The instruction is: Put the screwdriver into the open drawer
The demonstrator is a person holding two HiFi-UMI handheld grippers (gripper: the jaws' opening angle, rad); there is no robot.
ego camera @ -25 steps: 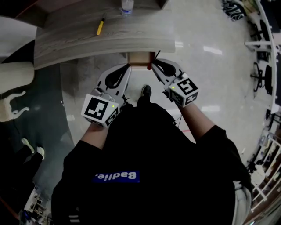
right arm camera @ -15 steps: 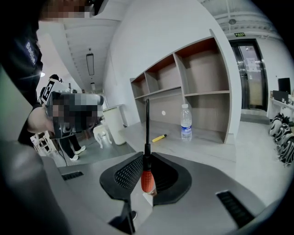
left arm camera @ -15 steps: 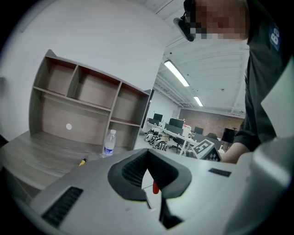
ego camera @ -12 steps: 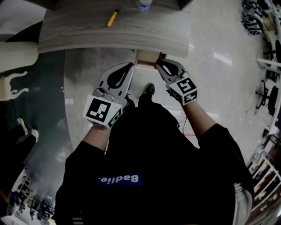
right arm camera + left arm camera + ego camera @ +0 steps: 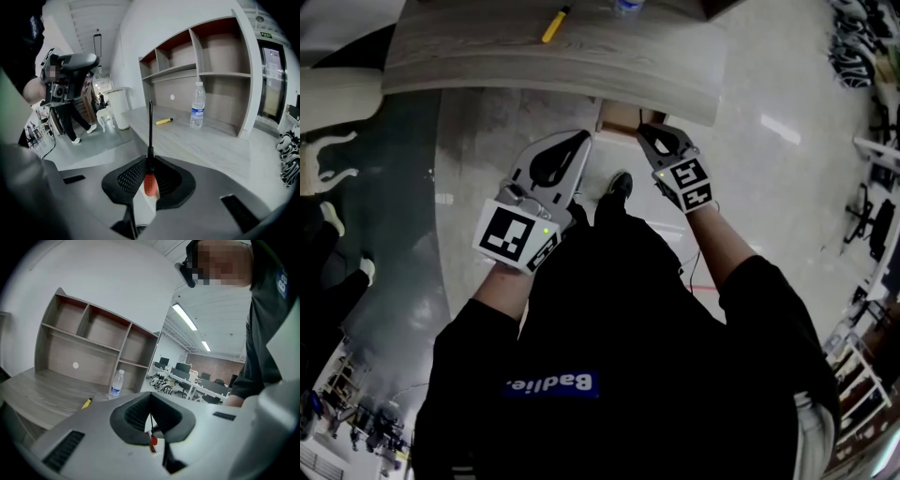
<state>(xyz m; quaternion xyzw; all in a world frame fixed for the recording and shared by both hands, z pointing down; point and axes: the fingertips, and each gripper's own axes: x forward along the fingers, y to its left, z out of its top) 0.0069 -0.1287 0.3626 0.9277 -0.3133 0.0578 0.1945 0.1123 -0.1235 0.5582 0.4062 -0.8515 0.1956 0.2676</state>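
My right gripper (image 5: 150,161) is shut on a screwdriver (image 5: 149,182) with an orange-red handle. Its black shaft sticks straight out past the jaws, toward the grey wooden desk (image 5: 197,145). In the head view the right gripper (image 5: 646,128) sits at the right front corner of the open wooden drawer (image 5: 617,116) under the desk edge; the screwdriver itself is hard to make out there. My left gripper (image 5: 578,141) hangs just left of the drawer, its fingertips together with nothing held. Through the left gripper (image 5: 151,397), the screwdriver shows as a thin line and a red spot.
On the desk (image 5: 487,56) lie a yellow marker (image 5: 555,23) and a water bottle (image 5: 198,111) in front of a shelf unit (image 5: 220,75). My shoe (image 5: 617,185) is on the floor below the drawer. A white chair (image 5: 333,103) stands at the left.
The right gripper has come down with the screwdriver, closer to the drawer's right front corner. The left gripper has sunk slightly beside the drawer. Both grips look unchanged.
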